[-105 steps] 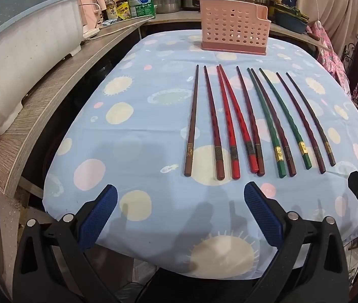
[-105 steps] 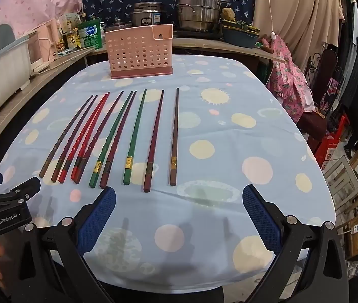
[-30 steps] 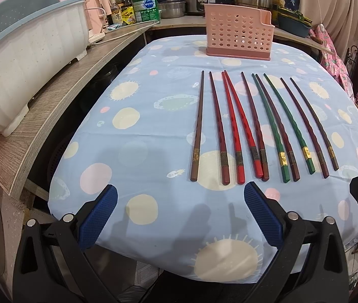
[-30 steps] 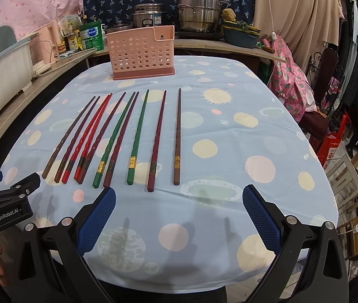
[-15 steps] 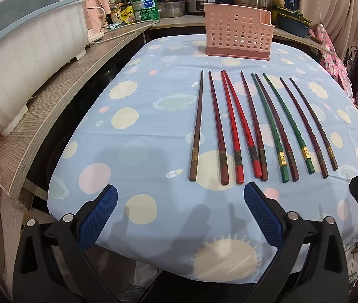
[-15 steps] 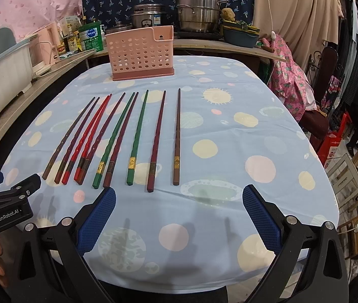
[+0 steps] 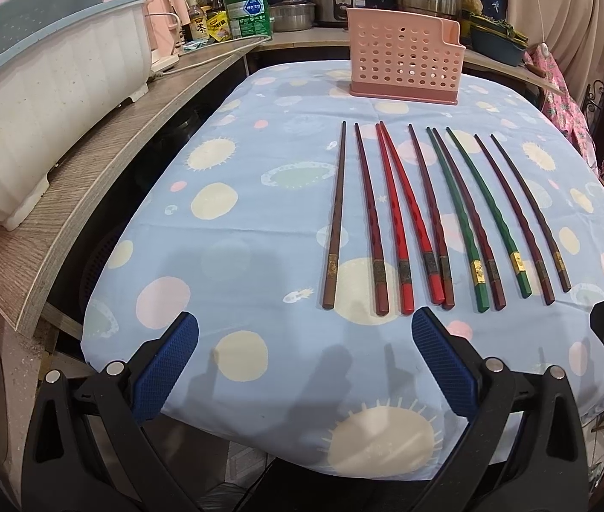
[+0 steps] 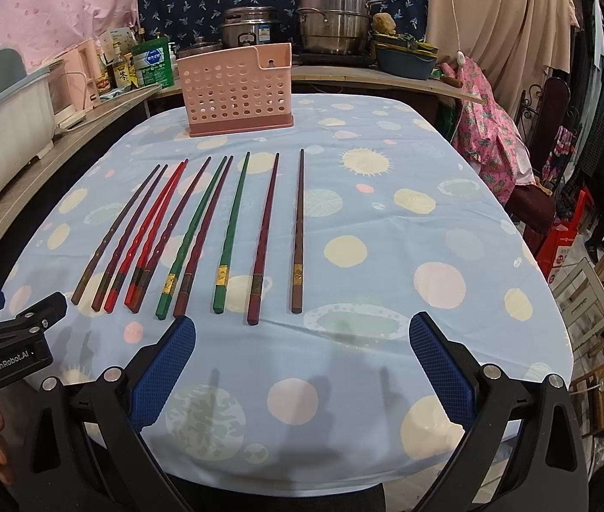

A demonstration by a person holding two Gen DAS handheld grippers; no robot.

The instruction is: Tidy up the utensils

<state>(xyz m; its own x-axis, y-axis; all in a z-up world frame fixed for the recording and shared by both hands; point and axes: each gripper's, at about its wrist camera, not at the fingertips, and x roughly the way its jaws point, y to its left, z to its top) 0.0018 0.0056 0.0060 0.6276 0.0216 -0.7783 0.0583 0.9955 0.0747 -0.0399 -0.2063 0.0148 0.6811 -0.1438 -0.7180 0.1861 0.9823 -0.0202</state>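
Lying side by side near the table's (image 8: 472,222) front edge: ten chopsticks (image 7: 438,217), tips toward the far edge | pink holder (image 8: 238,89) upright at the far edge, apart from them | left claw (image 7: 302,367) spread, holding nothing, over the front edge | right claw (image 8: 302,367) likewise spread, holding nothing

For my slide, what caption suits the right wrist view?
Open right gripper faces ten chopsticks laid before a pink basket on a dotted tablecloth.
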